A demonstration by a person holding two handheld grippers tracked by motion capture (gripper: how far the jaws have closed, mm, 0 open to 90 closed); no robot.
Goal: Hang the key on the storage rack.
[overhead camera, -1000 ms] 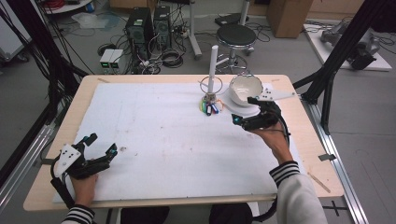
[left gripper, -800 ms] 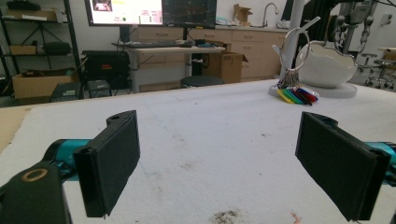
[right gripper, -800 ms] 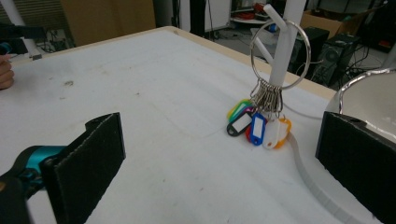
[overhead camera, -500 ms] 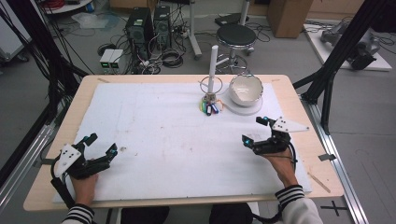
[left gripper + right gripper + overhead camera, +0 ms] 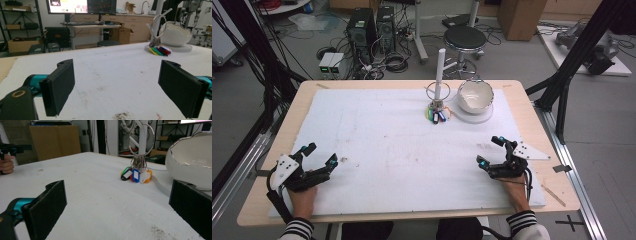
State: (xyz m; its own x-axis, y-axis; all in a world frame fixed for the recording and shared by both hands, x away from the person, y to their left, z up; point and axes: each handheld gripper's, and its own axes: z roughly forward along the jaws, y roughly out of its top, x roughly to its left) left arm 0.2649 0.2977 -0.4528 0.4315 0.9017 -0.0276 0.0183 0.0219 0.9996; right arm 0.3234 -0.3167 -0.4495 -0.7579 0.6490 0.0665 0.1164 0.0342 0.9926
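Grippers are being held low over the near part of the white mat (image 5: 387,150), well apart from each other and from everything at the far end. The left gripper (image 5: 317,162) is being kept at the near left corner with its jaws spread wide and nothing between them, as is being shown plainly in the left gripper view (image 5: 116,91). The right gripper (image 5: 492,152) is being held at the near right, likewise released and empty, its jaws standing far apart in the right gripper view (image 5: 117,208).

Nearest to the right gripper, the key ring (image 5: 437,114) with its coloured tags is being left hanging at the foot of the white post (image 5: 440,70), the tags resting on the mat just beside the white bowl (image 5: 475,95), which is sitting on a round white base (image 5: 474,117).

Nothing is being gripped or touched, so any handling of the ring or bowl is being judged either finished or not yet begun; which cannot be told from these pictures. If work remains, a long forward reach is being called for.
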